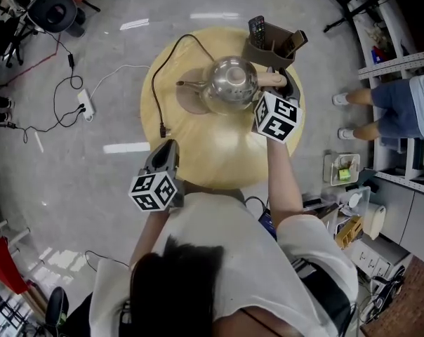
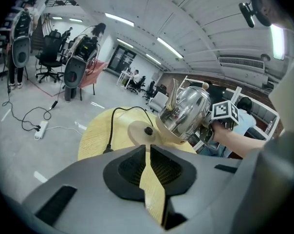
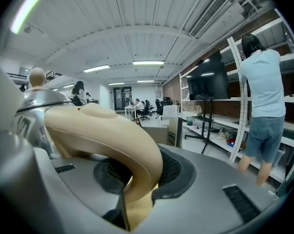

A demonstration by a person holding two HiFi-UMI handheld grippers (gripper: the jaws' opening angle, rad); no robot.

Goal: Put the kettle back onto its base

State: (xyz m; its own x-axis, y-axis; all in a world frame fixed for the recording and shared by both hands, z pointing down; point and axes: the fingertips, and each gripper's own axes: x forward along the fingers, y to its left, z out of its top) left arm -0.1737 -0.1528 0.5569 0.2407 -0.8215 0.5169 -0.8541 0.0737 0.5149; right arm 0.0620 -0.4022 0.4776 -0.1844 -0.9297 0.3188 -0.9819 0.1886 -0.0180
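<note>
While the right gripper (image 1: 287, 84) keeps its jaws clamped on the beige handle (image 3: 103, 130), the steel kettle (image 1: 229, 83) hangs tilted above the round wooden tabletop (image 1: 219, 160). Its bottom is over the right side of the base (image 1: 191, 93) but is not seated on it. Seen from the left gripper's side, the base's centre pin (image 2: 148, 130) is bare, with the kettle's underside up and off to one side of it. Whether the low rim brushes the disc I cannot tell. The left gripper (image 2: 148, 147) hovers at the near edge of the tabletop, jaws together on nothing, well apart from the kettle.

A black cord (image 1: 154, 90) loops from the base across the wood. A caddy (image 1: 254, 51) of remote controls (image 1: 257, 27) stands just behind the kettle.

To my eye the kettle is a rigid thing with a polished, slippery body, so the handle is the right place to hold it. The handle is thick, curved and smooth, and the grip sits at its outer bend. That puts the weight well out to the side, which would explain the tilt. If there is water inside it will be heavier and slosh. I would level it before lowering, since the socket underneath has to drop straight over the pin. The base looks light and could skid if the rim catches it.
</note>
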